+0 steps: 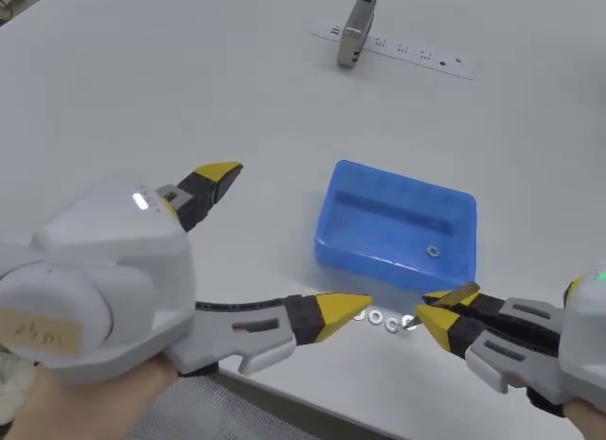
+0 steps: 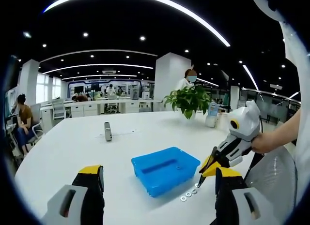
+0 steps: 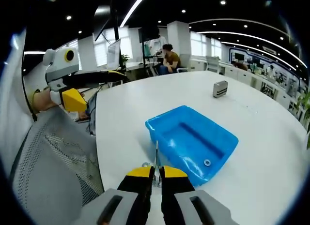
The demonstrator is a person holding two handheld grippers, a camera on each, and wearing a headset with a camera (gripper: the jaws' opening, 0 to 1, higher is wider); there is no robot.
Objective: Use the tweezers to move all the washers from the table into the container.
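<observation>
**Figure.** Head view with both gripper views, washer transfer under way. The right tongs were closed on the tweezers, pinching them between the yellow tips so that the fine points projected forward toward the work. The tweezer points lay at the near end of a short row of washers on the white table; whether they touched a washer could not be told. The row sat just in front of the near wall of the blue container, so each carry would probably be short and pass over a low rim. A lone washer lay on the container floor, near the wall closest to the row, which suggested an early stage of the task with several pieces left to move. The left tongs were spread wide and held nothing, hovering above the table beside the container, probably to keep clear of the working side. A power strip lay well apart toward the far edge and played no part
</observation>
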